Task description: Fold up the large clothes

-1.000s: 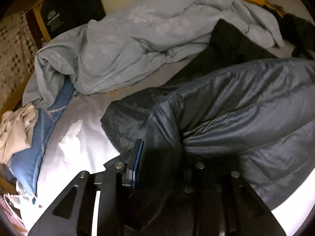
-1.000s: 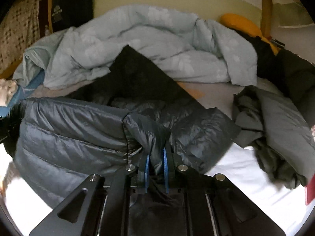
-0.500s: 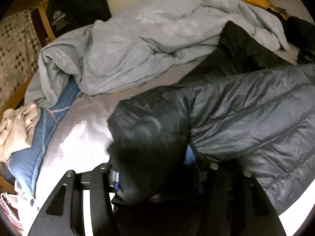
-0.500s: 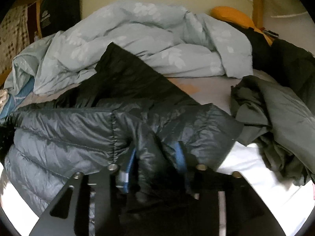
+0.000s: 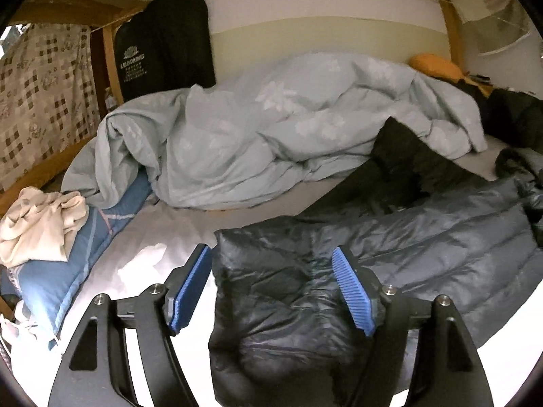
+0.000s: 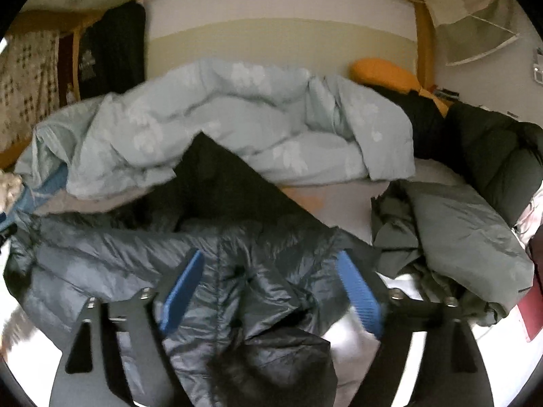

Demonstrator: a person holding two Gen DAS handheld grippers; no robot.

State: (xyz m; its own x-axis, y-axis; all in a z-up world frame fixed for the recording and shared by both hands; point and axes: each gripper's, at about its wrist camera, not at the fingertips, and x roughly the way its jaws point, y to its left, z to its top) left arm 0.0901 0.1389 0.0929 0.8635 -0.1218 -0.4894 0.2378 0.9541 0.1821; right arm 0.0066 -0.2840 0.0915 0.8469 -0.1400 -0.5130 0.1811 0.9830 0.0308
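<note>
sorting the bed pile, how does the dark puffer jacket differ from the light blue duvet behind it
The puffer jacket is dark grey, shiny and stitched in bands; the duvet is pale blue, matte, with a faint floral print. The jacket lies fairly flat at the near edge; the duvet is bunched in a heap further back. Both are padded and rest on the bed.

We read one print only: on the black garment [image 5: 163,47] hanging at the bed frame, in the left wrist view, a pale emblem sits above a word that looks like "LEADKING", with smaller lines beneath too fine to read. In the right wrist view the same garment [image 6: 112,51] shows only a blurred pale mark.
</note>
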